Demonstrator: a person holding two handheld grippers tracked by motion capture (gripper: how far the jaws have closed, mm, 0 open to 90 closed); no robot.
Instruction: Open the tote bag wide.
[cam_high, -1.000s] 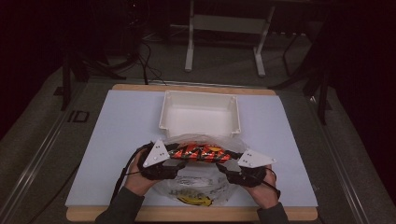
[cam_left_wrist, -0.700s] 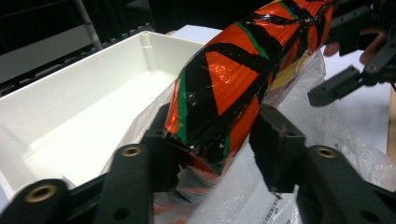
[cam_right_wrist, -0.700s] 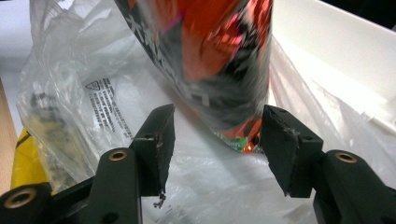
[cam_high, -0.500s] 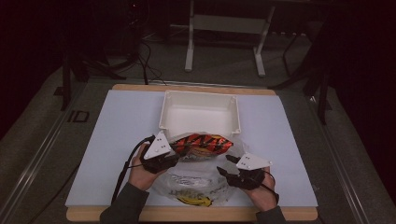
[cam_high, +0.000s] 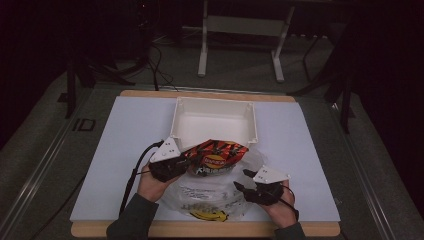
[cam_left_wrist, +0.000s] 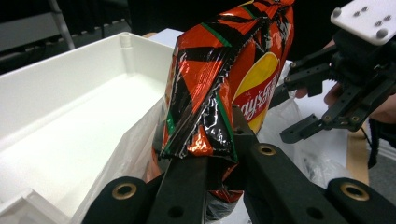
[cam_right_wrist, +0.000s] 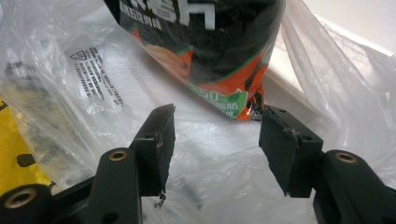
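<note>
Orange and black foil marks the item in hand: a chip bag (cam_high: 216, 157), seen from the high view lifted clear of a clear plastic bag (cam_high: 212, 197) that lies crumpled at the near edge of the bench (cam_high: 125, 150). The chip bag is held at its left end by the left tongs (cam_high: 176, 167) and hangs just before the near wall of the white bin (cam_high: 215, 120), not yet inside it. The right tongs (cam_high: 248, 187) are seen lower, over the plastic bag, apart from the chip bag.

From the left gripper view, the left tongs (cam_left_wrist: 219, 172) have just been closing and are now clamped on the crimped seam of the chip bag (cam_left_wrist: 229, 84), foil pinched between the jaws. The white bin (cam_left_wrist: 70, 126) is seen beside and beyond it, with nothing in the part shown. The right tongs (cam_left_wrist: 303, 112) appear farther off, jaws parted.

From the right gripper view, the right tongs (cam_right_wrist: 215, 135) stand wide apart with nothing gripped; the plastic bag (cam_right_wrist: 93, 84) lies under them and the lower end of the chip bag (cam_right_wrist: 210, 56) hangs just beyond the pads.

Judgement: extraction from the plastic bag appears essentially done. Transfer into the bin and release remain outstanding.
</note>
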